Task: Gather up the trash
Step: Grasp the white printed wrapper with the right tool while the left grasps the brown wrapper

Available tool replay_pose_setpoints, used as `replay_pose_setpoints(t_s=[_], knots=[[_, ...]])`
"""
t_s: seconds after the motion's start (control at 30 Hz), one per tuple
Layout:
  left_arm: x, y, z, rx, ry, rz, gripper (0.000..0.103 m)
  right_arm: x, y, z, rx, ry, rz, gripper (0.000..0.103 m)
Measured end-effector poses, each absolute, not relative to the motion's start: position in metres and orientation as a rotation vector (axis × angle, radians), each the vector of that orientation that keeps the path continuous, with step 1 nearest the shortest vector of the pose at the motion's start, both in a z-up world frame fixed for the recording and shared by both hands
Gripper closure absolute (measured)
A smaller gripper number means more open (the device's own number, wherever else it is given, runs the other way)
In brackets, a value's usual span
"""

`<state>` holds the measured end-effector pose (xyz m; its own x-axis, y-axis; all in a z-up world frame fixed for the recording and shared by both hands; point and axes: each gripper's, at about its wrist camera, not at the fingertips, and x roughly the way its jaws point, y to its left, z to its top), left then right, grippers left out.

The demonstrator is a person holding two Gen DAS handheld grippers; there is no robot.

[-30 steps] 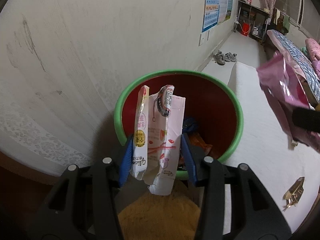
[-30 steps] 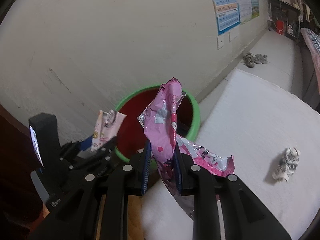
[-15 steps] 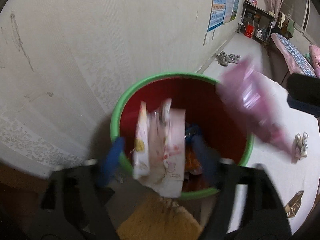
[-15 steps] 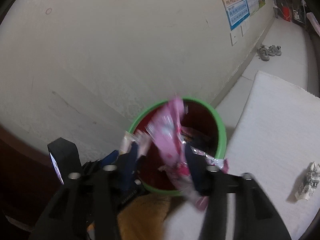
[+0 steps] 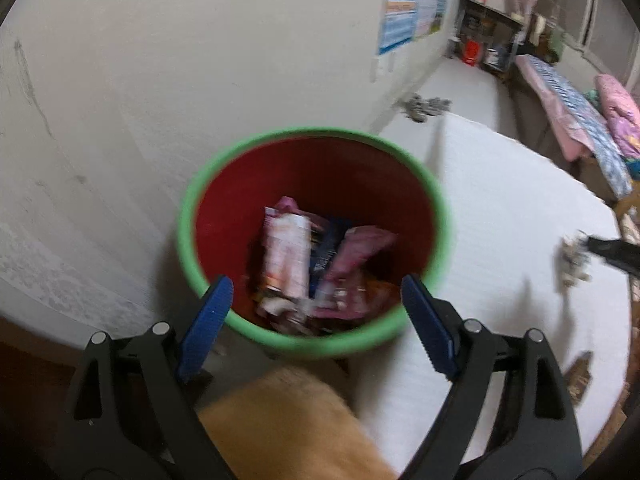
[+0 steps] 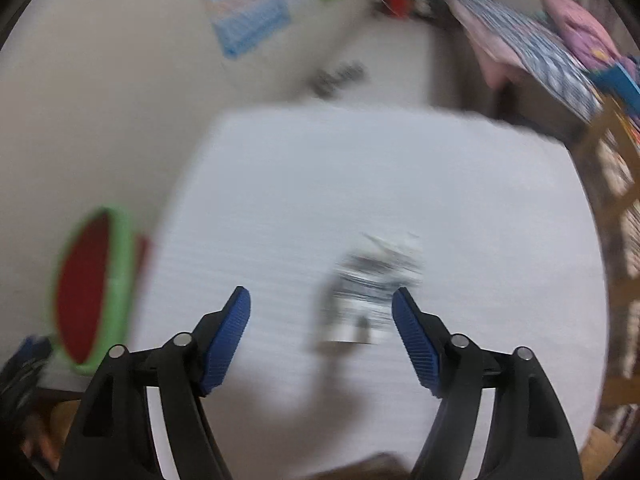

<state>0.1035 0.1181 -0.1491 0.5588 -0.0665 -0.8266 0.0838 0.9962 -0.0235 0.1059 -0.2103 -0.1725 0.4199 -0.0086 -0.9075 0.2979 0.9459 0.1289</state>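
While both just opened, left gripper [image 5: 312, 300] and right gripper [image 6: 320, 312] hold nothing.

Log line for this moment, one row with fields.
left gripper: open, empty, over bin | right gripper: jaws just opening, empty, toward crumpled wrapper on mat | wrappers in bin

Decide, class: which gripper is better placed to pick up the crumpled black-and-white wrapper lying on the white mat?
Right. The right gripper is open, with the crumpled black-and-white wrapper just beyond its fingertips. The left gripper hangs open over the green-rimmed red bin.
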Motion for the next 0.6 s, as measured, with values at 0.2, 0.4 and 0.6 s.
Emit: replay_pose_setpoints(t_s=[0.2, 0.4, 0.6], knots=[[0.06, 0.037, -0.143, 0.132, 0.99, -0.296, 0.019, 0.102, -0.243, -0.215, 0.411, 1.181, -0.174, 0.059], [0.007, -0.059, -0.151, 0.359, 0.968, -0.59, 0.017, 0.057, -0.263, -0.188, 0.453, 1.097, -0.068, 0.059], [-0.007, -0.128, -0.192, 0.477, 1.038, -0.751, 0.011, -0.02, -0.293, -0.169, 0.526, 1.052, -0.106, 0.059]])
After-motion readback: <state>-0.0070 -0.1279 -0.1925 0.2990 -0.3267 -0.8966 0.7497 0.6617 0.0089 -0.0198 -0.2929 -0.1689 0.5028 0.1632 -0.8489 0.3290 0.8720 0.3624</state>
